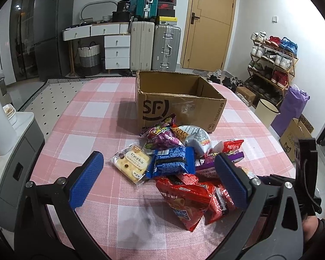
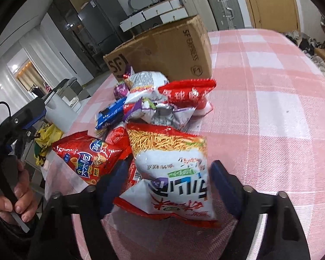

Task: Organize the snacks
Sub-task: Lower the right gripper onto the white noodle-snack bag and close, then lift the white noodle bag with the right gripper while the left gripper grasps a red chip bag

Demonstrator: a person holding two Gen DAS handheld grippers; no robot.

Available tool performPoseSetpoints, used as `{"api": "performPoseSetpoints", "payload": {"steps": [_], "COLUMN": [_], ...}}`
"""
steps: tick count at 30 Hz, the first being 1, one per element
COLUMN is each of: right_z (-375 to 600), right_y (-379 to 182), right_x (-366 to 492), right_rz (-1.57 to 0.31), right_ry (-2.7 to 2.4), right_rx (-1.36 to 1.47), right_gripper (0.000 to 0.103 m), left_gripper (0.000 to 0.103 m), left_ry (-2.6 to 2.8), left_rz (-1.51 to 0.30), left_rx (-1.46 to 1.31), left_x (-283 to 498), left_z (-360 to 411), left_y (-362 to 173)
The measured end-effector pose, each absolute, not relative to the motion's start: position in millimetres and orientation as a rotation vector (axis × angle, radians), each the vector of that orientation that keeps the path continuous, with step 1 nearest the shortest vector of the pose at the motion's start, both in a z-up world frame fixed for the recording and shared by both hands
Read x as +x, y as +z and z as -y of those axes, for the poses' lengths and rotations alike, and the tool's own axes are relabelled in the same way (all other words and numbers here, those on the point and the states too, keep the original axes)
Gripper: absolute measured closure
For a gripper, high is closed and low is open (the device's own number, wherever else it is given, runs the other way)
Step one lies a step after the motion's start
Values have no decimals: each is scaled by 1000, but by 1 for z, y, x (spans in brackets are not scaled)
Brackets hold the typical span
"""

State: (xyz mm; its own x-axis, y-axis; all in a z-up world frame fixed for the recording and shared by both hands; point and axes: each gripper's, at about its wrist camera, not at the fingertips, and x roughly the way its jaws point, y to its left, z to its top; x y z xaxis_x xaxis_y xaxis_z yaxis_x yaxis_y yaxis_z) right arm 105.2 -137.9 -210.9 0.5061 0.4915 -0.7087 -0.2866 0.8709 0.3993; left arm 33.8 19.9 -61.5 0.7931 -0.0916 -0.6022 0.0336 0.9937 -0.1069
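A pile of snack packets [image 1: 179, 158] lies on the pink checked tablecloth in front of an open cardboard SF box [image 1: 177, 99]. My left gripper [image 1: 160, 182] is open and empty, just above the near side of the pile, over a blue packet [image 1: 173, 160] and a red packet [image 1: 186, 199]. In the right wrist view my right gripper [image 2: 169, 184] has its jaws around a white and red noodle snack bag [image 2: 173, 173], pads on both sides of it. The box [image 2: 162, 49] stands behind the pile. A red cone snack bag [image 2: 86, 153] lies to the left.
The table [image 1: 93, 130] has bare cloth left of the box and at the right in the right wrist view [image 2: 270, 108]. Suitcases [image 1: 153, 45], a drawer unit and a shoe rack [image 1: 270, 65] stand beyond the table. A white appliance [image 1: 0, 125] sits at the left.
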Motion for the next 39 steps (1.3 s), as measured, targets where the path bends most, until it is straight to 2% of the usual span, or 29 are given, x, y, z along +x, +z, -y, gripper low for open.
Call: {"api": "performPoseSetpoints", "payload": {"steps": [2,8,25,39], "right_z": [136,133,151,154], "right_y": [-210,-205,-184,-178], "right_x": [104,99,82,74], "right_rz": [-927,-890,-812,-780], "right_ry": [484,466,484,508], "right_rx": [242,206,250,248], "right_gripper": [32,46,47,47], "left_gripper": [1,1,1,1], "left_ry": [-69,-66,-79,-225], "left_rz": [-649,-650,-656,-723], "left_rx": [-94,-95,-116,-173], "left_x": [35,34,20,13], "left_z": [-20,-20,-27,-23], "left_y": [-61,-60,-57,-78]}}
